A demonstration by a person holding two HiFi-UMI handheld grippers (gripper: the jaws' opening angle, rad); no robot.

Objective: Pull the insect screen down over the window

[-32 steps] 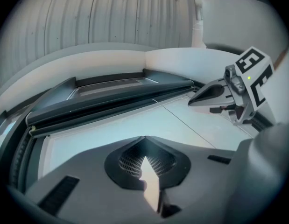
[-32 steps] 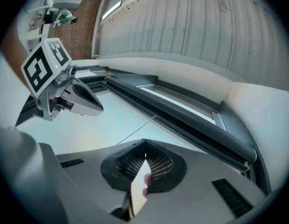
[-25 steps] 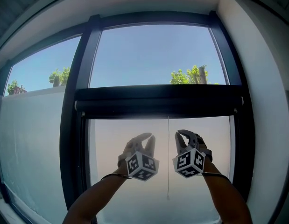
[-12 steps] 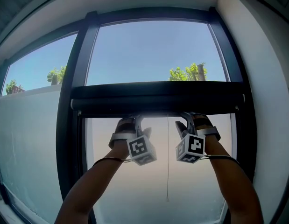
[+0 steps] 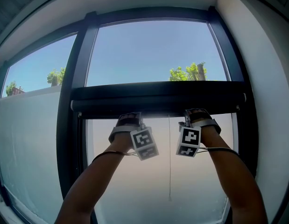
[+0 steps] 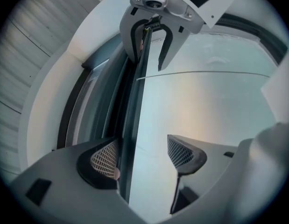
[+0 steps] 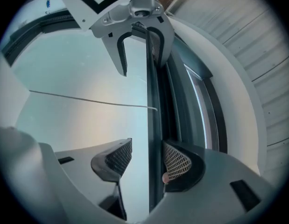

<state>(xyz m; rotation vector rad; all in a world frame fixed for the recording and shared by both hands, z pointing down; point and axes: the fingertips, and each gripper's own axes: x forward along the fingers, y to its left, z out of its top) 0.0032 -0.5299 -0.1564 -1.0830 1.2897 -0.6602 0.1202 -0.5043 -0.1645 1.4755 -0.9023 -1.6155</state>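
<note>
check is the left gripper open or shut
Open: on the left gripper the jaws have just been opening, pads apart, the screen bar between them.

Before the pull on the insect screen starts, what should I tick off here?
1. Left gripper jaws, just opened, straddle the screen bar: ok.
2. Right gripper jaws, just opened, straddle the same bar: ok.
3. Grip closed on the bar: not ok, both grippers open.
4. Grippers level, one each side of the pull cord: ok.
5. Screen track free below: cannot tell.

Bright daylight through the window (image 5: 153, 55) — frame backlit, fisheye-curved edges.
</note>
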